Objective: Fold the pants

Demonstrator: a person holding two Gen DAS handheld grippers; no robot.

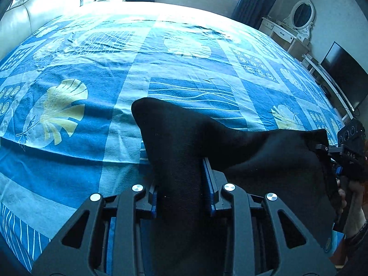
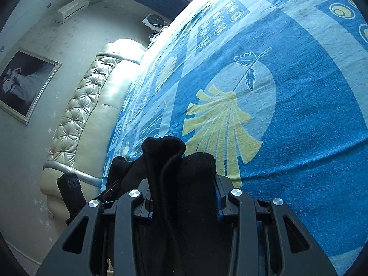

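The black pants (image 1: 174,138) are held up above the bed between both grippers. My left gripper (image 1: 181,179) is shut on a bunched edge of the pants, which fills the gap between its blue-padded fingers. The fabric stretches right to my right gripper (image 1: 331,156), seen at the right edge with a hand on it. In the right wrist view my right gripper (image 2: 184,184) is shut on a thick fold of the pants (image 2: 170,151). The left gripper's body (image 2: 71,188) shows at lower left. The rest of the pants hangs out of sight.
A bed with a blue patterned sheet (image 1: 92,73) lies below. A tufted cream headboard (image 2: 82,105) is on one side. A dresser with an oval mirror (image 1: 299,16) and a TV (image 1: 345,73) stand past the far right edge.
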